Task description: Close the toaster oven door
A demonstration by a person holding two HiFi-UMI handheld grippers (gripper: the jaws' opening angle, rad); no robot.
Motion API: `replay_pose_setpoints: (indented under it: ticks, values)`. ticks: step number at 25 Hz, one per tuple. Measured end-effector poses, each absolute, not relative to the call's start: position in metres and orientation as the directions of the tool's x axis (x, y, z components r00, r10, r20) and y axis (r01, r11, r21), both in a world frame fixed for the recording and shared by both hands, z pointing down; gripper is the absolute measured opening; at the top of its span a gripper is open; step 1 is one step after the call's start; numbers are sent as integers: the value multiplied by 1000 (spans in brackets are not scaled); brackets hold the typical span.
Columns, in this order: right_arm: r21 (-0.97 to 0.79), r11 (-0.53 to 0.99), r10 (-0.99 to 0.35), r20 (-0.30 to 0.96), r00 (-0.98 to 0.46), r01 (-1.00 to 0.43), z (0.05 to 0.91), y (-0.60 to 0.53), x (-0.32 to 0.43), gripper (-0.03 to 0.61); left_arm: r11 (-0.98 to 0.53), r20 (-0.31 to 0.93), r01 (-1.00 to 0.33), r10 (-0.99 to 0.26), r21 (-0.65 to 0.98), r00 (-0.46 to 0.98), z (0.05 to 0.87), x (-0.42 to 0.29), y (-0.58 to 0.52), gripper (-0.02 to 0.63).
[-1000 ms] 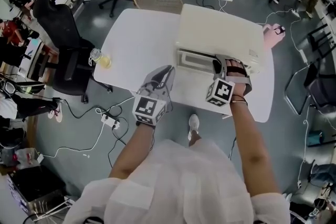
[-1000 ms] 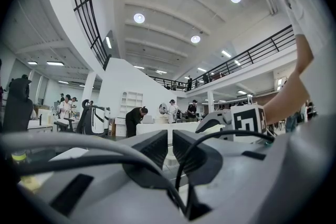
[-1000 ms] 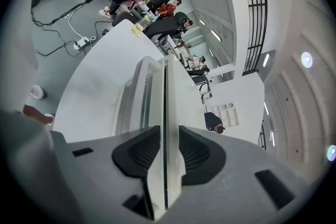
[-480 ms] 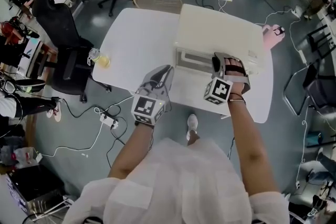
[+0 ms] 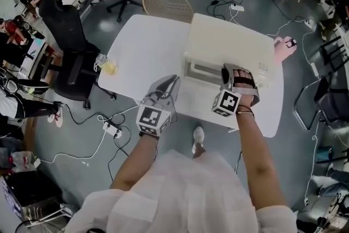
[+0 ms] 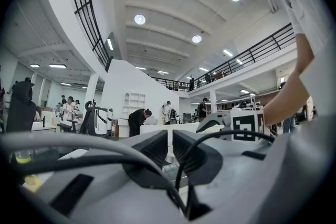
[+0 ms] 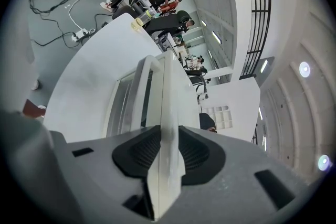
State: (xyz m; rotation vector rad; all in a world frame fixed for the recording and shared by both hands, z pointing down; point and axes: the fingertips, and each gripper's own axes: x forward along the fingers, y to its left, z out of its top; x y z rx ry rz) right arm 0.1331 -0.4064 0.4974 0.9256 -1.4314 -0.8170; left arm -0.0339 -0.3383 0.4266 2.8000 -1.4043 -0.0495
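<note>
A white toaster oven stands on the white table. Its door faces me and is partly open. My right gripper is at the door's right end, shut on the door's edge. In the right gripper view the white door slab runs straight between the two pads of the right gripper, with the door handle and the glass to its left. My left gripper hovers over the table's near edge, left of the oven. The left gripper is shut with nothing between its jaws.
A cup of yellow drink stands at the table's left edge. A black office chair is left of the table and a wicker chair behind it. A power strip and cables lie on the floor.
The head view has shifted a little. Both grippers keep their places, and the right gripper stays closed on the door.
</note>
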Motion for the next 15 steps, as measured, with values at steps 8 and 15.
replay_pose_setpoints:
  ticks: [8,15]
  values:
    - [882,434,-897,441,-3,-184,492,-405,143,137,-587,-25,-810,-810,13,586,423,-38,-332,20]
    - [856,320,-937,348,-4,-406,464,-390,166,61,-566,-23,-824,-824,-11,566,417,-41,-331,20]
